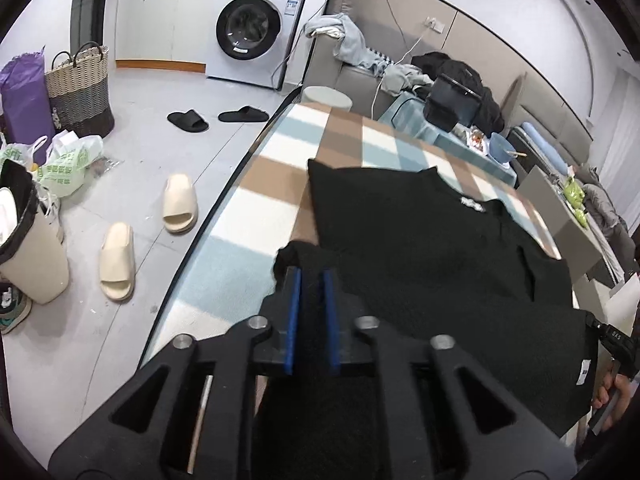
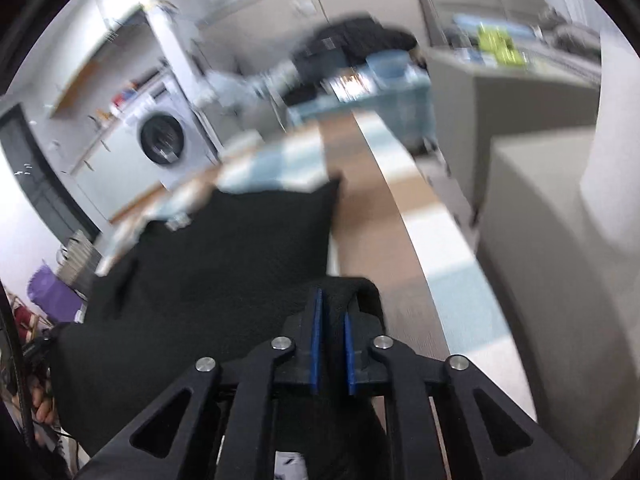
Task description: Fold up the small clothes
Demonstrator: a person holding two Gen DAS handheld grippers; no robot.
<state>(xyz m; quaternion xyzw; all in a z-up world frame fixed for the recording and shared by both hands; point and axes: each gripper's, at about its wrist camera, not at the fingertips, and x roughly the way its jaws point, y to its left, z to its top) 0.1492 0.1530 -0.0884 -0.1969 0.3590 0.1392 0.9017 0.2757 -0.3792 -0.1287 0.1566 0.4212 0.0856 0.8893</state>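
Sitting on grey floor: washing machine (image 1: 256, 32) against far wall, black slippers (image 1: 216, 118) before it, cream slippers (image 1: 148, 236) nearer. Standing at left: woven basket (image 1: 80, 88), purple bag (image 1: 24, 100). Covering table: checked cloth (image 1: 256, 196).

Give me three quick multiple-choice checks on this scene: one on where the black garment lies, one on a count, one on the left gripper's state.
1. Where does the black garment lie?
A. On the floor
B. On the checked table
C. Inside the washer

2. How many cream slippers are on the floor?
A. One
B. Two
C. Four

3. What is between the left gripper's pads?
A. Black fabric
B. A slipper
C. Nothing

Answers:
1 B: the garment is spread over the table.
2 B: two cream slippers lie side by side left of the table; the other pair is black.
3 A: the left gripper has black fabric bunched between its blue pads.
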